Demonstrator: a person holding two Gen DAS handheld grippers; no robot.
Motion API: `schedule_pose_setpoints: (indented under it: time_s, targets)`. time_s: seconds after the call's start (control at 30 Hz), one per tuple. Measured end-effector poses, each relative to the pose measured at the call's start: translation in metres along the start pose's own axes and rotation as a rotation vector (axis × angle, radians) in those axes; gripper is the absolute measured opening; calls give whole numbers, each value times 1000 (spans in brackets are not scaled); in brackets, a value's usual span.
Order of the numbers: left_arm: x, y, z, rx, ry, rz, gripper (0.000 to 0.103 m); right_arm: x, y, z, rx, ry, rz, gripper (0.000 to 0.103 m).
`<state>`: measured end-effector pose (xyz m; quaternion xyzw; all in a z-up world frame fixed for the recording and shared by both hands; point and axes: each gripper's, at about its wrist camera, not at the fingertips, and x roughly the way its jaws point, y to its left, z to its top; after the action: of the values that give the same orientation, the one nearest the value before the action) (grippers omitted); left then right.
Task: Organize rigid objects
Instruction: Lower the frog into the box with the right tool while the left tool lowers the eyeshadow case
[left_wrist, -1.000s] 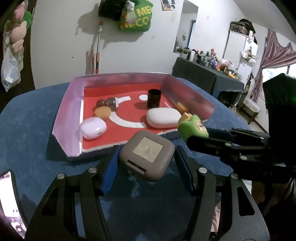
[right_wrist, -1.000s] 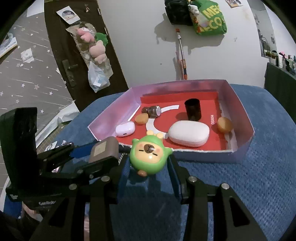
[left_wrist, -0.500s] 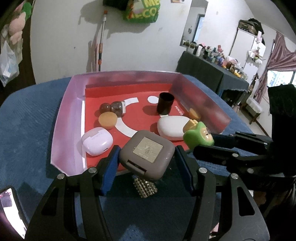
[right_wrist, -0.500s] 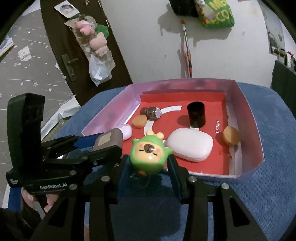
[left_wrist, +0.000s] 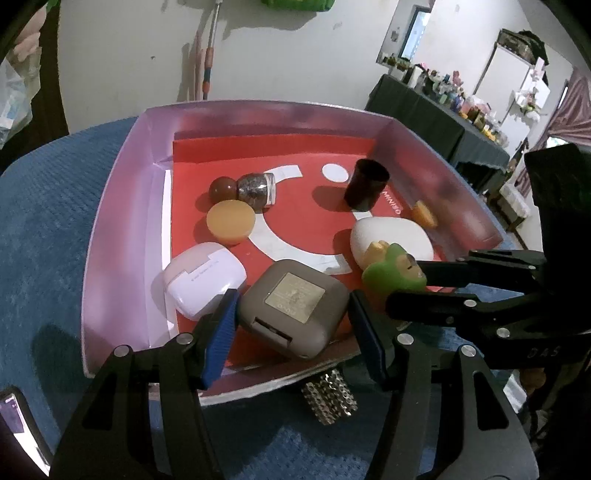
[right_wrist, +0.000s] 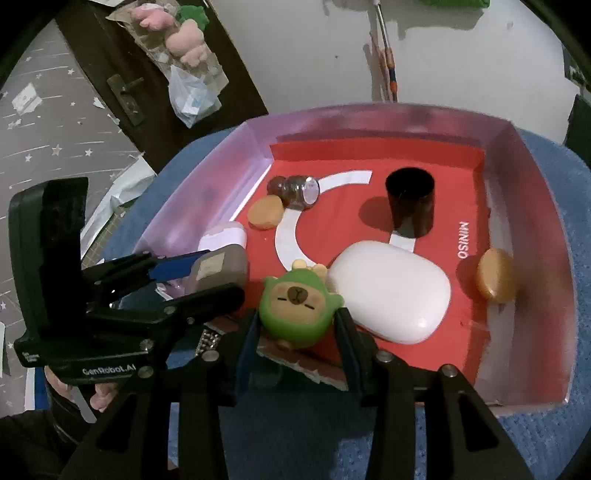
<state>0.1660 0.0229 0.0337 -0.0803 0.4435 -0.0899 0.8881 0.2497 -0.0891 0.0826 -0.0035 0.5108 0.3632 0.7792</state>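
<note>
With both loads over the tray's (left_wrist: 122, 236) near edge, left tongs (left_wrist: 290, 317) pinch the grey case (left_wrist: 293, 308) beside the lilac case (left_wrist: 203, 278); right tongs (right_wrist: 295, 332) pinch the green figure (right_wrist: 297, 308), touching the white case (right_wrist: 391, 291).

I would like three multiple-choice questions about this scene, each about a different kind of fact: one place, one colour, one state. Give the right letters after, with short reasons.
1. Where is the studded metallic cube?
A. inside the tray
B. on the blue cloth outside the tray's near wall
C. in the left gripper

2. What colour is the upright cup in the tray?
A. black
B. yellow
C. white

3. What is the right gripper doing?
A. open and empty
B. shut on the green toy
C. shut on the white case

Answers:
1 B, it lies on the cloth under the left gripper, outside the wall.
2 A, it is dark all over.
3 B, the fingers press both sides of the green toy.
</note>
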Motion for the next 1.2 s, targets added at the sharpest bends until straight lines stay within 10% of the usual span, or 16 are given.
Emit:
schedule_pose_setpoints:
  time_s: [0.57,0.9,1.2]
  targets:
    - [18,3,-3,4,25,58,58,9,-13,3,36,24,-22,44]
    - [24,3,3,-3,2,113,58,6,-6,11,-63,-74,-279,44]
    - [28,2,8,-14,-13,138,58,11,-9,16,-61,-101,-322,44]
